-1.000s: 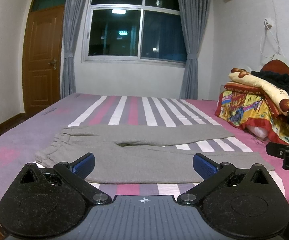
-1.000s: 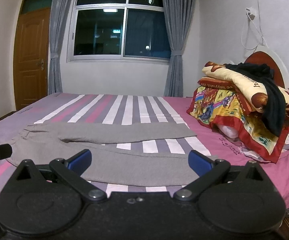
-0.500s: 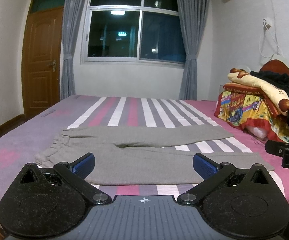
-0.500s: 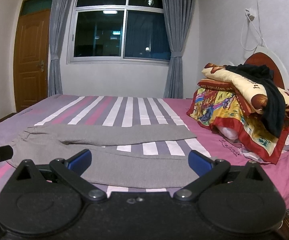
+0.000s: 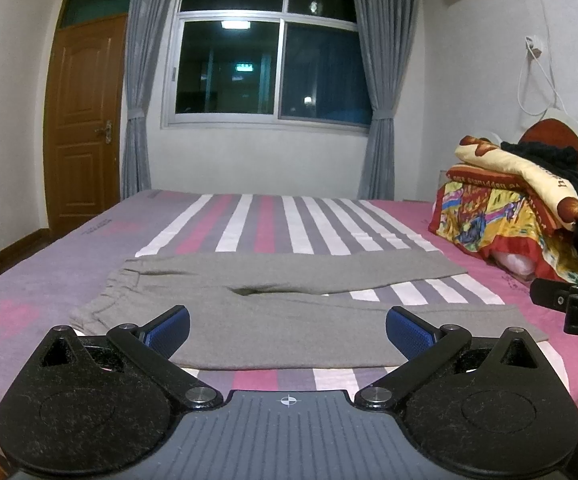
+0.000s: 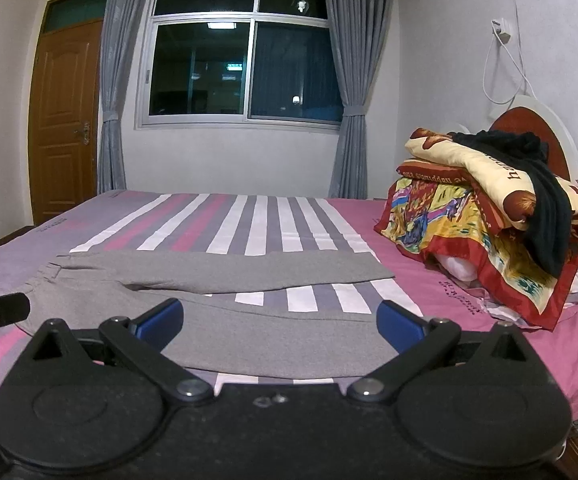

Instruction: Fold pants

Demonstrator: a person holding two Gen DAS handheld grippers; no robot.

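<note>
Grey pants (image 5: 289,316) lie flat on the striped bed, waistband at the left, two legs running right and spread apart in a narrow V. They also show in the right wrist view (image 6: 217,312). My left gripper (image 5: 287,330) is open and empty, held near the bed's front edge above the near leg. My right gripper (image 6: 280,322) is open and empty, also at the front edge, over the near leg's right part. Neither touches the cloth.
The bed (image 5: 273,220) has a pink, purple and white striped sheet. A pile of folded colourful blankets with a black garment on top (image 6: 501,208) sits at the right by the headboard. A window, curtains and a wooden door (image 5: 85,120) are behind.
Both views have tilted down and closed in slightly on the bed. The pants have not moved and both grippers stay open.
</note>
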